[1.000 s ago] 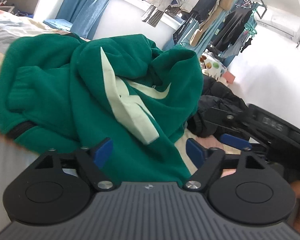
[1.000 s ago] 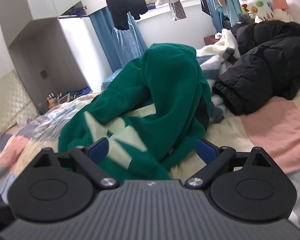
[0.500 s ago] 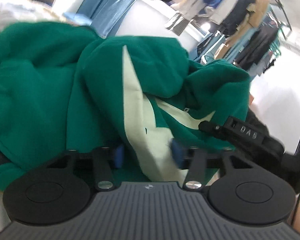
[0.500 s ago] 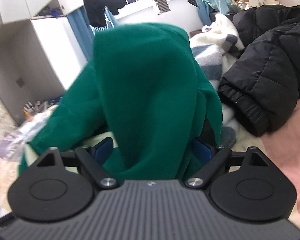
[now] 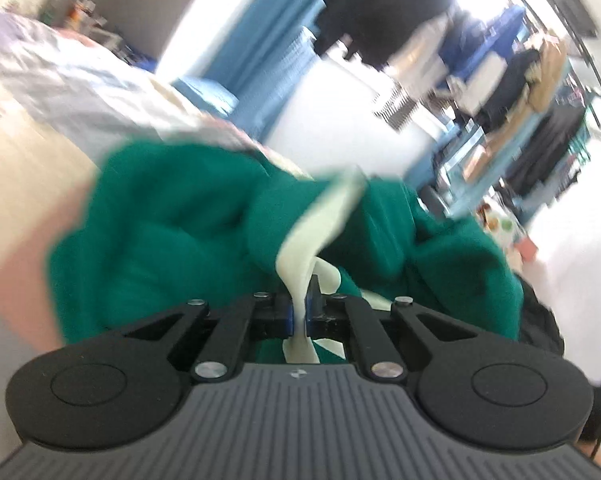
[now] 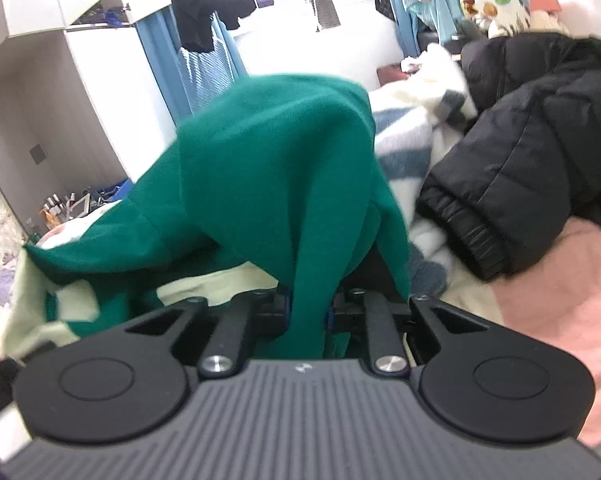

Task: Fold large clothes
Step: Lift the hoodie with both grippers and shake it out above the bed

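In the left wrist view, the left gripper (image 5: 299,314) is clamped on a cream stripe of the green sweatshirt (image 5: 172,224), likely pinching an edge so the bunched garment can be lifted off the bed (image 5: 32,152) and spread. In the right wrist view, the right gripper (image 6: 306,312) is closing its jaws on a thick green fold of the sweatshirt (image 6: 268,152), which tents up beside a black jacket (image 6: 540,152). No brand or writing is readable in either view.

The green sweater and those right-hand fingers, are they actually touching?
Touching. The right wrist view shows a fold of the green sweater pinched between the closing fingers of the right gripper.
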`<action>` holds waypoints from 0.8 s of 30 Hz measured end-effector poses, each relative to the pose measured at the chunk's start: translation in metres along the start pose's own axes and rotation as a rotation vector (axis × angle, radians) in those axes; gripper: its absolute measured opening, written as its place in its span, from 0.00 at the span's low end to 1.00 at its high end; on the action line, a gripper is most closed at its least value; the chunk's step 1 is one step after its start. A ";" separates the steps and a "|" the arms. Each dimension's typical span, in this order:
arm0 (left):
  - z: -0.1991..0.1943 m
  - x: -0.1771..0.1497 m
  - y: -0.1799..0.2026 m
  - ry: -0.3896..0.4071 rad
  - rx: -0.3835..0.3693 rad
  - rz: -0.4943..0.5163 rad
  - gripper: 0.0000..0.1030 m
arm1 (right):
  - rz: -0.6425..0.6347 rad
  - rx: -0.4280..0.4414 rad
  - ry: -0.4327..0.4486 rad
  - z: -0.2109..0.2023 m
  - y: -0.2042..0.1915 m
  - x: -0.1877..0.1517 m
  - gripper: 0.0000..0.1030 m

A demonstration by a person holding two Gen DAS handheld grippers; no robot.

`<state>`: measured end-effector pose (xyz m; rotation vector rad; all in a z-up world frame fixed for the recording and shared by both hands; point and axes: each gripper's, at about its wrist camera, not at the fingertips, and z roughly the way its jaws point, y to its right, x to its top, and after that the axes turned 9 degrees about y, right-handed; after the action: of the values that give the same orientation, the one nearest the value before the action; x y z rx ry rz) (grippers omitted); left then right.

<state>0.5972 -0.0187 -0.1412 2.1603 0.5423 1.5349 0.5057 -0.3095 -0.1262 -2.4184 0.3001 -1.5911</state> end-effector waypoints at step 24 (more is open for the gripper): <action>-0.370 0.222 -0.106 0.510 0.296 0.062 0.05 | -0.012 -0.080 0.221 -0.215 0.028 0.081 0.10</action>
<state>0.3078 0.2350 0.0820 1.9885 0.9219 2.1736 0.3382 -0.3767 0.0183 -2.3052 0.3956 -1.8897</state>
